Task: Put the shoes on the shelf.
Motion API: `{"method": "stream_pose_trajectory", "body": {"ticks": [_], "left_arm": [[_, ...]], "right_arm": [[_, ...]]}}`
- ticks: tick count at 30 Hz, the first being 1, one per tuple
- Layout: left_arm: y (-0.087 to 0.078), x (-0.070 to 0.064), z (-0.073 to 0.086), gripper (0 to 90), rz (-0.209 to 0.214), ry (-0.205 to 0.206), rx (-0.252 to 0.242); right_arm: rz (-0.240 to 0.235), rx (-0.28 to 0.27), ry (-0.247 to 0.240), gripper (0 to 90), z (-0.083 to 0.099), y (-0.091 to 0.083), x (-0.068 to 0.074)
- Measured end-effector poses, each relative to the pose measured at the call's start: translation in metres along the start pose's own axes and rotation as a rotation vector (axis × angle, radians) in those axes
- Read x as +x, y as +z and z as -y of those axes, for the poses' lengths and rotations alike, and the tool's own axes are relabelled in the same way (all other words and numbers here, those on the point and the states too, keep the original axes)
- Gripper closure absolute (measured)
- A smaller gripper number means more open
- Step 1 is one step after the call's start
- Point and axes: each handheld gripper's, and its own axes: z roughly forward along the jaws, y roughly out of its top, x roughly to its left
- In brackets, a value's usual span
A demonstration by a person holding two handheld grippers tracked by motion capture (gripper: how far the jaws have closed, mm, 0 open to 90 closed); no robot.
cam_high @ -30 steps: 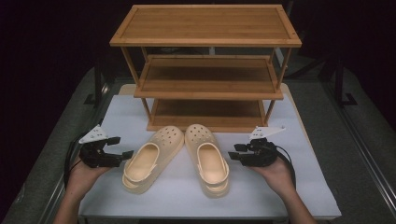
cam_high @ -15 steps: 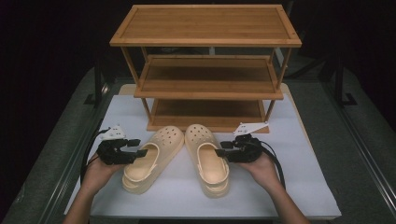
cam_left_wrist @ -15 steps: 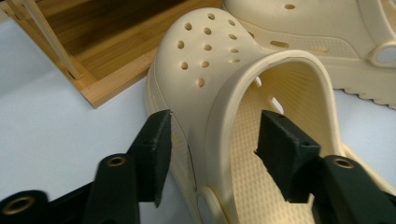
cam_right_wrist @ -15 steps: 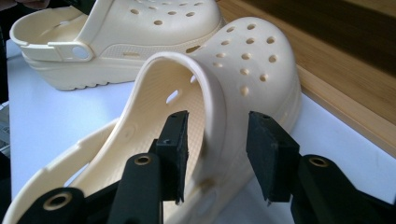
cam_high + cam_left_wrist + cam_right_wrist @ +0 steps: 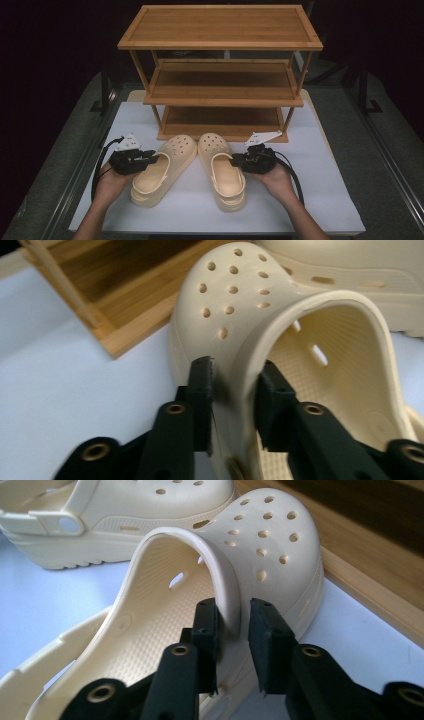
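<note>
Two cream perforated clogs lie side by side on the white table, toes toward the rack. The left clog (image 5: 162, 172) is gripped by my left gripper (image 5: 152, 159), with one jaw outside and one inside its outer side wall. In the left gripper view, that gripper (image 5: 232, 385) pinches the rim of the clog (image 5: 240, 305). The right clog (image 5: 222, 175) is held the same way by my right gripper (image 5: 235, 161). The right gripper view shows the right gripper (image 5: 232, 625) shut across the rim of its clog (image 5: 270, 545). Both clogs rest on the table.
A three-shelf wooden rack (image 5: 220, 90) stands just beyond the clogs' toes, its bottom shelf (image 5: 220, 120) at table level. The white table (image 5: 325, 190) has bare room to both sides. The rack's base edge (image 5: 380, 575) lies close to the right clog's toe.
Both hands moved inward from the table's sides. Each gripper now has its jaws across a clog's side wall.
</note>
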Motion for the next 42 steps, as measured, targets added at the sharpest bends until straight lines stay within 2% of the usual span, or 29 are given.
{"method": "stream_pose_trajectory", "body": {"ticks": [4,6,9,11,15,20,25,32,42], "left_arm": [[-0.001,-0.004,-0.003,77.1,-0.039,0.002,0.016],[-0.001,-0.004,-0.003,78.9,-0.045,0.000,0.016],[-0.002,-0.007,-0.006,81.1,-0.090,0.003,0.019],[-0.003,-0.007,-0.007,81.7,-0.098,0.003,0.020],[-0.006,-0.007,-0.009,83.4,-0.099,-0.005,0.010],[-0.006,-0.008,-0.013,83.5,-0.090,-0.011,-0.002],[-0.004,-0.011,-0.023,83.5,-0.076,0.000,-0.015],[0.011,-0.014,-0.045,83.5,-0.073,0.010,-0.036],[0.044,-0.013,-0.077,83.5,-0.119,0.027,-0.059]], "right_arm": [[0.020,0.000,-0.012,79.4,0.000,-0.002,0.002],[0.041,0.000,-0.023,81.3,0.000,-0.003,0.003],[0.084,-0.006,-0.033,83.0,0.000,-0.006,0.002],[0.100,-0.007,-0.034,83.4,0.000,-0.008,0.002],[0.135,-0.021,-0.020,84.2,0.001,-0.016,-0.004],[0.146,-0.040,-0.007,84.3,0.003,-0.025,-0.008],[0.170,-0.062,0.007,84.3,0.004,-0.038,-0.014],[0.217,-0.079,0.026,84.3,0.002,-0.052,-0.029],[0.290,-0.096,0.065,84.2,-0.006,-0.052,-0.060]]}}
